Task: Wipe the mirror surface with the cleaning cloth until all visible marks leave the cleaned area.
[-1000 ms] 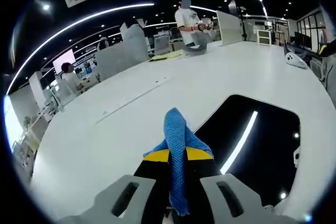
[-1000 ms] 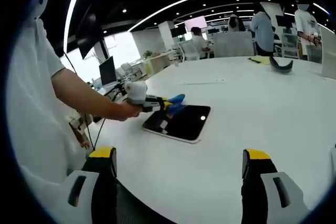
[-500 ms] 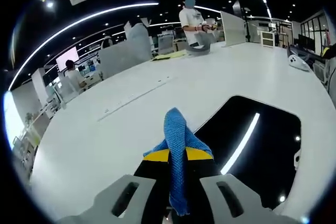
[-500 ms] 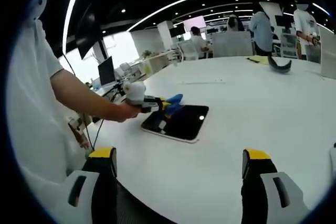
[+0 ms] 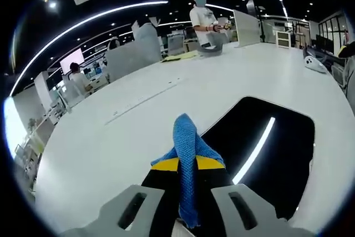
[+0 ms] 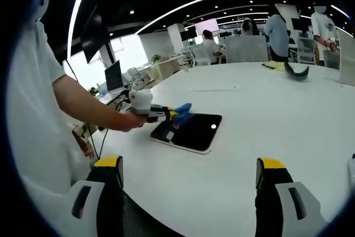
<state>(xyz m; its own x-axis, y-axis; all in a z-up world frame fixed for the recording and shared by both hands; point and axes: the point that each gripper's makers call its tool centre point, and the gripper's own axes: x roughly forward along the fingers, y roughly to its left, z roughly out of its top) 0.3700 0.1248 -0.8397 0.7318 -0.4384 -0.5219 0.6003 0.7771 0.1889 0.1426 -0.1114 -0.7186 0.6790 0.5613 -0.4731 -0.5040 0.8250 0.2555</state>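
A blue cleaning cloth [image 5: 188, 154] sticks up between the yellow-tipped jaws of my left gripper [image 5: 187, 166], which is shut on it. Just right of the cloth lies the dark mirror [image 5: 266, 148], flat on the white table [image 5: 122, 131], reflecting a ceiling light strip. In the right gripper view the mirror [image 6: 194, 133] lies mid-table, with the left gripper [image 6: 176, 114] and the blue cloth [image 6: 183, 109] held by a hand at its left edge. My right gripper [image 6: 188, 177] stands open, well short of the mirror, nothing between its jaws.
A person's arm [image 6: 89, 109] and white shirt fill the left of the right gripper view. A curved dark object [image 6: 295, 69] lies far back on the table. People [image 5: 204, 20] stand beyond the far edge, near grey partitions [image 5: 130, 54].
The left gripper with the cloth has shifted slightly along the mirror's left edge; the mirror sits a little differently in both views. The right gripper stays open and still.
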